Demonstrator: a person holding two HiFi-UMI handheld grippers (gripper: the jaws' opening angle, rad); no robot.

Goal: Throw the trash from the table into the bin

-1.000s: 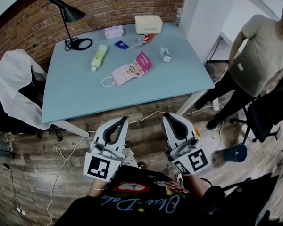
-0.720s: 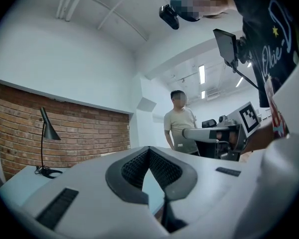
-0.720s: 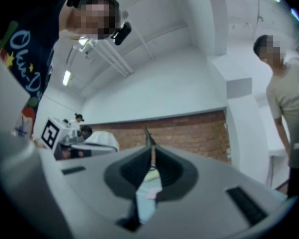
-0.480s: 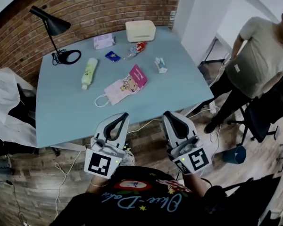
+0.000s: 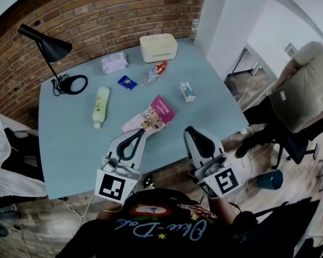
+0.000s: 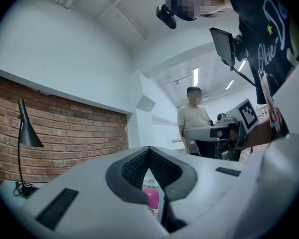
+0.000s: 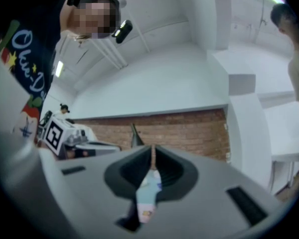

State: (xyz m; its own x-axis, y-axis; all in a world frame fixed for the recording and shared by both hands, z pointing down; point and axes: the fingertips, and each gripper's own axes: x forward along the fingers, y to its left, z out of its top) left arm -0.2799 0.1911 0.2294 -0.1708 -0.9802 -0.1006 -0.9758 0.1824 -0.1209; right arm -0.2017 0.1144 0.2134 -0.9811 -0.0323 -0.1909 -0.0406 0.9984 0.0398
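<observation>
Left gripper [image 5: 137,134] and right gripper [image 5: 189,131]: both have jaws closed tip to tip with nothing between them. They are held side by side over the near edge of the light blue table [image 5: 70,155], apart from every item. Trash candidates lie mid-table. The pink paper gift bag with cartoon print [image 5: 151,117] is nearest, just beyond the left gripper. The small crumpled white-and-blue packet [image 5: 187,91] sits toward the right edge. The clear plastic bottle with red label [image 5: 155,72] and the small blue wrapper [image 5: 127,82] are farther back. Judgement: all are light. The bag lies flat and limp, so it is hard to pinch from above; take it at a lifted edge. The packet is soft and will crush; grip across its middle. The bottle is smooth and round, likely to roll or slip; close on its body crosswise. Jaws must open first. The small blue container [image 5: 270,179] on the floor at right is probably the bin.
</observation>
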